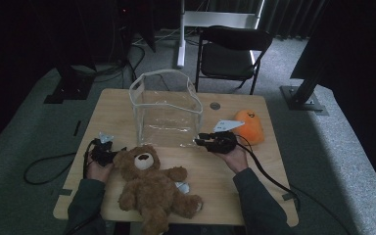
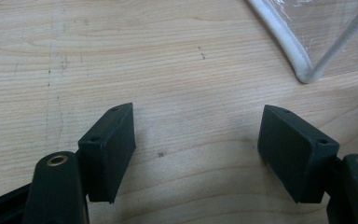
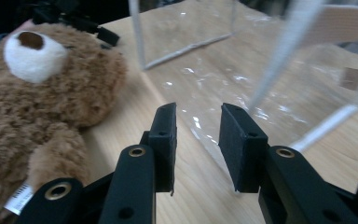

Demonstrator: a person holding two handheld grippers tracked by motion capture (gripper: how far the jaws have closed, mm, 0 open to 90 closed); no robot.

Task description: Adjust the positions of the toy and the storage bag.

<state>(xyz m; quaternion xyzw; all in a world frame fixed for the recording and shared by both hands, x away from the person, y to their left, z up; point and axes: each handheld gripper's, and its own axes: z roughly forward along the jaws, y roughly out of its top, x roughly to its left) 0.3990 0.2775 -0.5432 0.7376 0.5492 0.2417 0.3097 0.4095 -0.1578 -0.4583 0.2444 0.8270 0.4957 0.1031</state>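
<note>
While the clear plastic bag (image 1: pixel 166 110) is standing upright near the middle of the table (image 1: pixel 235 196), the right gripper (image 1: pixel 203 140) is sitting at the bag's lower right corner with its jaws narrowly parted around the bag's bottom edge, pads not seen pressing it. The left gripper (image 1: pixel 115 152) is resting off the bag's left front corner, jaws wide and holding nothing, touching the head of the teddy bear (image 1: pixel 152 188) that is lying in front of the bag; an orange plush (image 1: pixel 250 127) is lying to the bag's right.
</note>
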